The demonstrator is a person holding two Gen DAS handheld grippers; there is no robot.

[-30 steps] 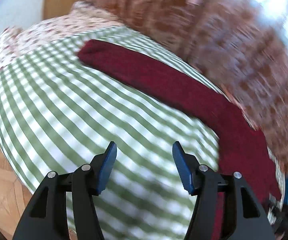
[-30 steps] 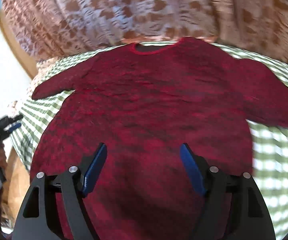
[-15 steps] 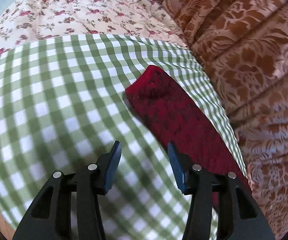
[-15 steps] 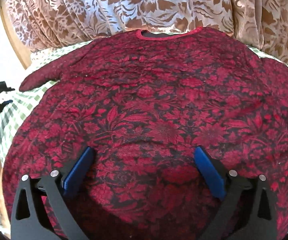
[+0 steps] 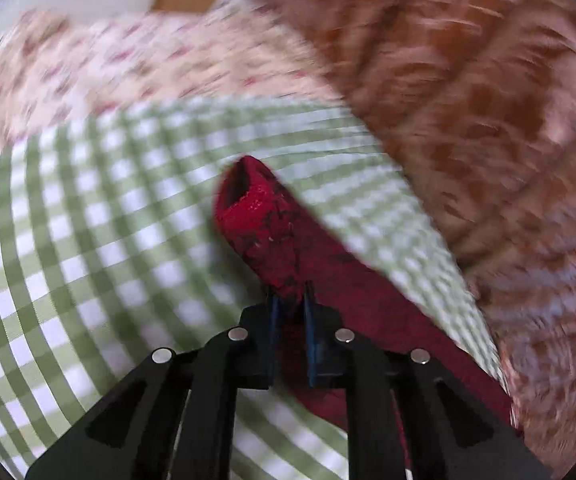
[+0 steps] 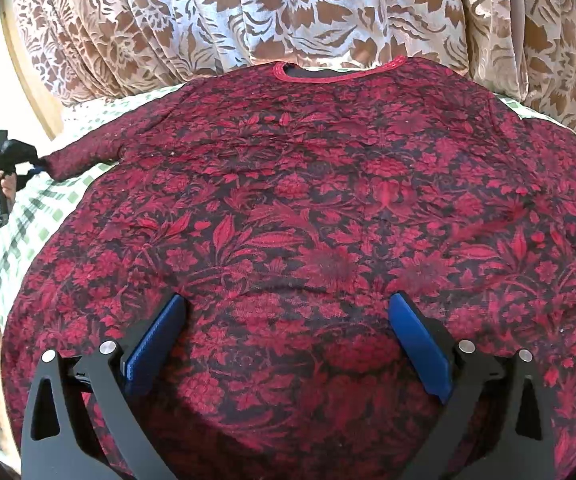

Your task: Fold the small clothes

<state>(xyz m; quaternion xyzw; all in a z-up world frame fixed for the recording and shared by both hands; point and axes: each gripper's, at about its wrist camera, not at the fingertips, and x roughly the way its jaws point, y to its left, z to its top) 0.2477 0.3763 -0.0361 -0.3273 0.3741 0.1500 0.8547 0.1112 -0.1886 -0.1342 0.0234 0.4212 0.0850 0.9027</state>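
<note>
Red floral knit top [image 6: 308, 220] lies flat on the green-checked cloth [image 5: 87, 240]; the left gripper [image 5: 290, 300] pinches its outstretched sleeve [image 5: 271, 240], the right gripper [image 6: 288, 320] gapes wide over the hem.

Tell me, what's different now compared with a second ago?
The left claw crossed the checked cloth to the red top's sleeve and shut on it near the cuff. The right claw sank closer to the top and spread wider, holding nothing. The top's body lies flat as before.
</note>
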